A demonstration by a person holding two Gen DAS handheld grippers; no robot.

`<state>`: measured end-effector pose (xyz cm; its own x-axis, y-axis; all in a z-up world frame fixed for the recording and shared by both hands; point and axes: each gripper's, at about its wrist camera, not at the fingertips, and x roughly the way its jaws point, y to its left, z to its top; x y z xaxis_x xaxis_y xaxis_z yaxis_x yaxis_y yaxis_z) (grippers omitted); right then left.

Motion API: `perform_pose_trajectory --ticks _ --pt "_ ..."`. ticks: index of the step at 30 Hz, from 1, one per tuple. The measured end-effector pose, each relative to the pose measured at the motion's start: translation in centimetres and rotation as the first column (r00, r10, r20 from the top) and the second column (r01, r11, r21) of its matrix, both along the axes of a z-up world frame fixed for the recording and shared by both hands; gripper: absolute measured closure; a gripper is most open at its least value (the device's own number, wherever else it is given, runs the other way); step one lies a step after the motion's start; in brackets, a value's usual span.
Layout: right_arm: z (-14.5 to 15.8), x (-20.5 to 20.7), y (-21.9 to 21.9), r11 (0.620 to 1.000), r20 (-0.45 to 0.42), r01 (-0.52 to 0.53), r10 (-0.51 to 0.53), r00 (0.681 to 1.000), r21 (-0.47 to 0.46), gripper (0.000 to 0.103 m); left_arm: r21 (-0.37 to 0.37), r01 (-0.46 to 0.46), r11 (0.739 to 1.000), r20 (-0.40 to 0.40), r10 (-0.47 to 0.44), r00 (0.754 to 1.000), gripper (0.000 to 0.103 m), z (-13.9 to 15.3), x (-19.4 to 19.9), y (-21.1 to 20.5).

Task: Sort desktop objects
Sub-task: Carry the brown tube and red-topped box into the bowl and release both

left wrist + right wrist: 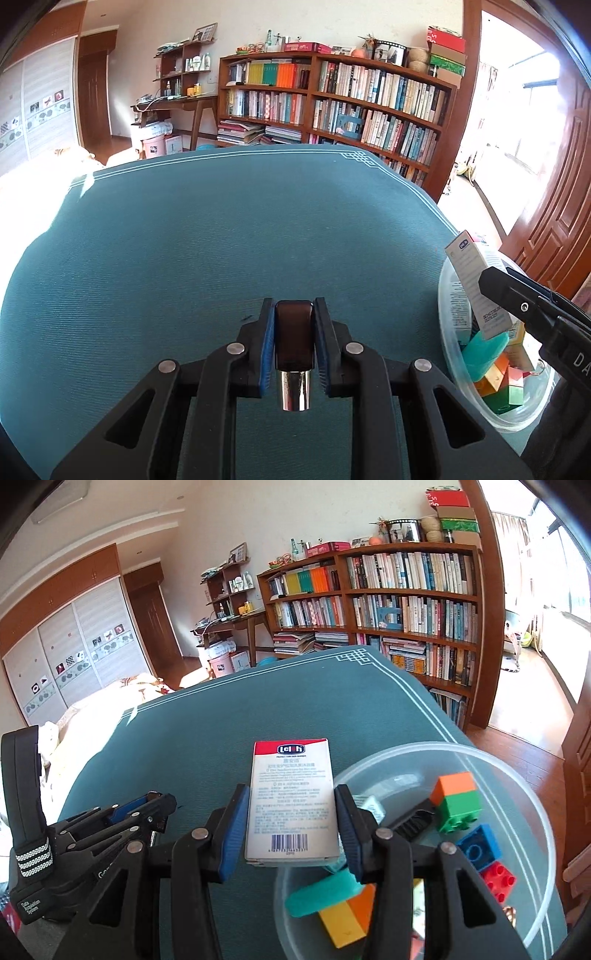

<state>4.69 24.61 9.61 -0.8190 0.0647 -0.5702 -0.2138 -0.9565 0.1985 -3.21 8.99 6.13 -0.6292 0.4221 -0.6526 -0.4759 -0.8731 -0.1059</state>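
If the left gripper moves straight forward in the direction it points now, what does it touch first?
Probably only the teal tablecloth. The left gripper, shut on a dark bottle, points downward at bare cloth; depth is uncertain.

A table under a teal cloth with white border lines carries a clear plastic tub near its right edge.

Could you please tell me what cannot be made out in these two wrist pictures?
- Left wrist view: the clear bowl is cut off by the right gripper.
- Right wrist view: the white carton and right gripper hide part of the bowl's contents.
- Right wrist view: the carton's small print is too small to read.
- Right wrist view: the left gripper hides its brown bottle.
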Motion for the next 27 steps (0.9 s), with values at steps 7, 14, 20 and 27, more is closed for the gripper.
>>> perform_pose_trajectory --ticks 7,14,20,27 --pt "0.7 3.5 4.7 0.994 -0.010 0.110 -0.111 0.994 -0.011 0.053 0.011 0.117 0.993 -0.002 -0.117 0.993 0.082 1.3 2.3 4.1" --pt "0.6 5.6 7.9 0.982 -0.013 0.188 -0.188 0.982 -0.023 0.052 -0.040 0.189 0.981 -0.042 -0.190 0.981 0.081 2.2 4.5 8.4" --pt "0.3 6.3 9.4 0.977 -0.007 0.213 -0.213 0.977 -0.033 0.052 -0.023 0.180 0.983 -0.061 -0.182 0.981 0.080 3.3 4.3 9.0" --pt "-0.5 6.3 10.5 0.976 0.012 0.212 -0.212 0.977 -0.049 0.052 0.002 0.234 0.972 -0.082 -0.234 0.969 0.080 4.5 5.0 11.3"
